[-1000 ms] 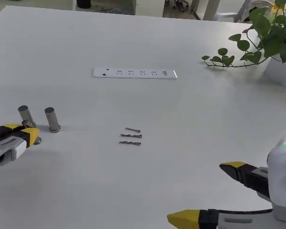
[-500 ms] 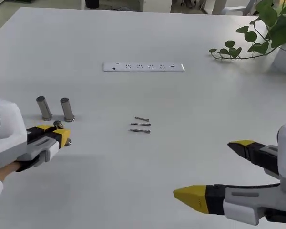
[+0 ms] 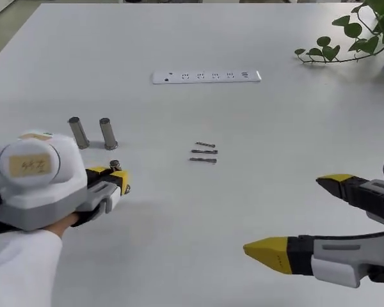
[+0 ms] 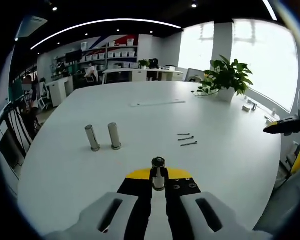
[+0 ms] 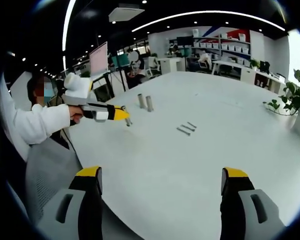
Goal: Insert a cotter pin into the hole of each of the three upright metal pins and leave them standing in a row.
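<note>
My left gripper (image 3: 117, 181) is shut on one upright metal pin (image 3: 114, 165); in the left gripper view that pin (image 4: 158, 173) stands clamped between the yellow-tipped jaws. The two other metal pins (image 3: 78, 132) (image 3: 107, 133) stand side by side on the white table, beyond and left of the held one. Three cotter pins (image 3: 203, 152) lie in a small stack at mid-table, to the right of the left gripper. My right gripper (image 3: 297, 214) hovers open near the table's front right, with nothing between its jaws. The right gripper view has the left gripper (image 5: 121, 116) and the cotter pins (image 5: 186, 128) ahead.
A white power strip (image 3: 206, 77) lies across the far middle of the table (image 3: 275, 121). A potted plant (image 3: 352, 38) trails leaves over the far right corner. In the right gripper view, a person's white sleeve (image 5: 35, 125) sits at the left.
The left gripper has drawn its metal pin away from the other two, nearer to me and rightward. The right gripper has come further into the head view, still open. The camera has shifted.
</note>
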Demonstrator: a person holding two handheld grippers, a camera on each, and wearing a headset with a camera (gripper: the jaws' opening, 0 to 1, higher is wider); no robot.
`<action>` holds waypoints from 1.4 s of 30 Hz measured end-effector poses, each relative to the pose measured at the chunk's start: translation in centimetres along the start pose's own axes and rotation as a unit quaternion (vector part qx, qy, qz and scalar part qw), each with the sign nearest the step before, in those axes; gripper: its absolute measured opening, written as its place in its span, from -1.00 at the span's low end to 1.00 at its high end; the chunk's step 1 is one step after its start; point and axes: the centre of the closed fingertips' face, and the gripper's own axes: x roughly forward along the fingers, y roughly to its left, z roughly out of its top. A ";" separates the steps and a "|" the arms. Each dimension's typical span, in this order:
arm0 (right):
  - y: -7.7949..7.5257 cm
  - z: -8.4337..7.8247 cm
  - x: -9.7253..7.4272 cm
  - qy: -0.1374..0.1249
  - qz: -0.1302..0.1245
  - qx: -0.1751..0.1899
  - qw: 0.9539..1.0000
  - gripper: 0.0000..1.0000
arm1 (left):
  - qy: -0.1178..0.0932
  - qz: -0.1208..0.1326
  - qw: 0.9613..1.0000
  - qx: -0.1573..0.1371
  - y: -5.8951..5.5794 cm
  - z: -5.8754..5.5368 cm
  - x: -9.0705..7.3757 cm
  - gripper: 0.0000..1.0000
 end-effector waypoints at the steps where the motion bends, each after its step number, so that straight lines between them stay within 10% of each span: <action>1: 0.1 -0.1 0.0 0.002 0.002 -0.001 1.000 0.95 | 0.001 -0.002 1.000 0.010 -0.4 -0.1 0.1 -0.89; 20: -0.9 -1.6 -0.8 0.025 0.000 -0.017 1.000 0.92 | 0.021 0.024 0.998 0.051 -2.4 -3.0 1.5 -0.89; 42: 0.3 -1.6 0.0 0.026 0.013 -0.014 0.999 0.90 | 0.030 0.046 0.998 0.016 -1.9 -4.0 1.5 -0.88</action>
